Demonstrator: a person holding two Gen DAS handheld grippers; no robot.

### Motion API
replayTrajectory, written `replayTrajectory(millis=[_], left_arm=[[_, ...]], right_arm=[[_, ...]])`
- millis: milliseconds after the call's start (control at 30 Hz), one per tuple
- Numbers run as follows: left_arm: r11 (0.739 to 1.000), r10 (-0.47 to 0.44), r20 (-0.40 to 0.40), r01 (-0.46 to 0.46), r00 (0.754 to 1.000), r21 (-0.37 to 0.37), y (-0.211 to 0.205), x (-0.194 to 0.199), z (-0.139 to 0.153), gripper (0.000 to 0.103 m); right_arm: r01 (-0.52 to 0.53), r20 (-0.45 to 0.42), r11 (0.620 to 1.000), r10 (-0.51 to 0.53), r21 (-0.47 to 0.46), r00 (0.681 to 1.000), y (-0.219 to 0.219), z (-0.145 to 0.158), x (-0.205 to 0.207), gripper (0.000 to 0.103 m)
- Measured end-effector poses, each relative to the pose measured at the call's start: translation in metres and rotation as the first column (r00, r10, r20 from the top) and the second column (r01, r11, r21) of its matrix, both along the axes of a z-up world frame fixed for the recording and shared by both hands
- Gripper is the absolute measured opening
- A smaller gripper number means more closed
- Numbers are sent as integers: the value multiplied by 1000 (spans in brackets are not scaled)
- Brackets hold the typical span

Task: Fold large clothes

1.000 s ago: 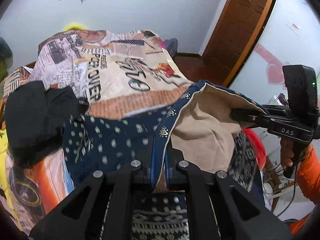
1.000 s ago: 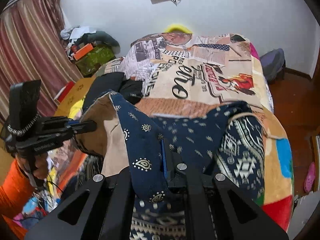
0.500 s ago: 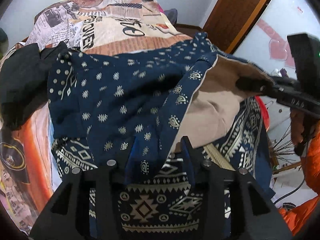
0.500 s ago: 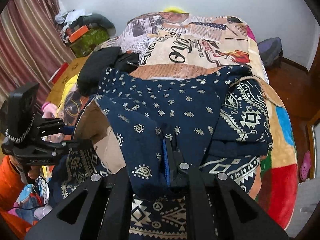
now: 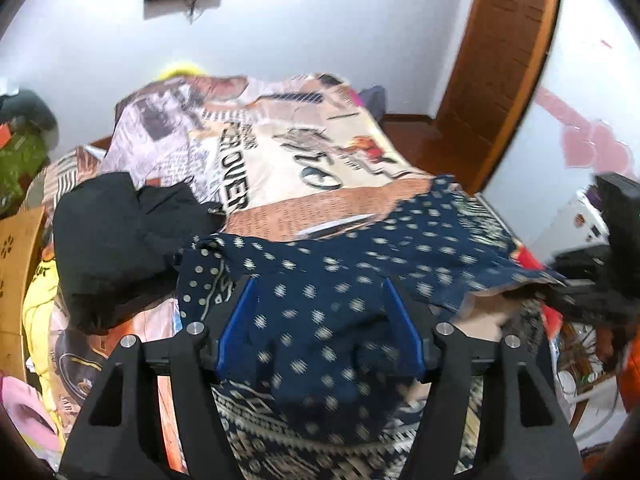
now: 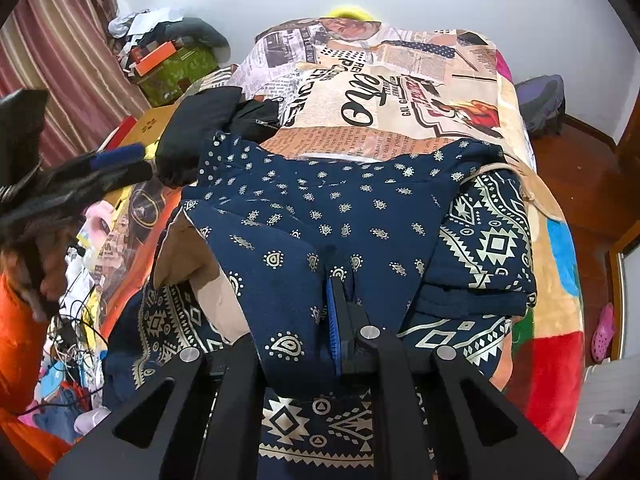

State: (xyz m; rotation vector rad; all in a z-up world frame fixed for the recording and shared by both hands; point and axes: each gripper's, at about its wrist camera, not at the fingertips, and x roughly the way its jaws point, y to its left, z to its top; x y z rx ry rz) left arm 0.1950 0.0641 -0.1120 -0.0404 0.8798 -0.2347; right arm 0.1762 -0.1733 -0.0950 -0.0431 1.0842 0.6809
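Observation:
A large navy garment [image 6: 360, 216] with pale paisley dots, a geometric border and a tan inner side lies folded over on the bed. My right gripper [image 6: 338, 280] is shut on a fold of its top layer near the front edge. In the left wrist view the same garment [image 5: 360, 264] spreads under my left gripper [image 5: 320, 316]. Its jaws are opening, and the blue pads [image 5: 240, 320] stand wide apart, clear of the cloth between them. At the garment's right corner the right gripper [image 5: 588, 292] shows, blurred. The left gripper [image 6: 120, 160] hangs at the garment's left side.
A black garment [image 6: 208, 128] lies crumpled on the newspaper-print blanket [image 6: 400, 92] just beyond the navy one. Boxes and clutter [image 6: 172, 68] stand by the striped curtain on the left. A backpack [image 6: 540, 104] sits on the wooden floor on the right. Cables [image 6: 72, 340] hang off the bed's left side.
My left gripper let go of the garment's edge and its jaws spread apart. The lifted layer dropped flat onto the bed. The right gripper kept its hold on the cloth.

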Motion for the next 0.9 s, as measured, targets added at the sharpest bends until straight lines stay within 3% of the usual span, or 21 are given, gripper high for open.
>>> replayTrajectory(millis=[133,267,367,567,800,833,867,900], left_arm=[[997,-43,-133,34,990,-69,-4,29,-41,64],[992,-111,-213,97,971,-75,-26,29,-74,64],[989,-145,-241,133,960,-66,-42,22,-89,64],[985,-139,-216,158,966,74,-61,4,-102,64],[987,-146,-237,158,961,33,-58,-6,-90,64],[986,-153,-231,163,961,23,-58,-10,-86,64],[985,-162,-225,169,961,14,-58,-15,-83,64],[984,-169,-221,176,961,11,-58,-20,-81,64]], right_arm=[[-10,15,1000,10,-19,1000,2,-3,-2,9],[-8,28,999,9,-32,1000,4,-5,-3,10],[-1,38,999,2,-42,999,6,-6,-3,11],[5,80,999,-2,-44,997,9,-2,-6,13],[-9,132,994,24,-113,991,9,-3,-13,16],[-5,135,992,21,-122,991,8,-4,-13,27],[12,143,990,8,-142,990,6,-6,-14,49],[34,164,988,-9,-150,986,1,-7,-15,59]])
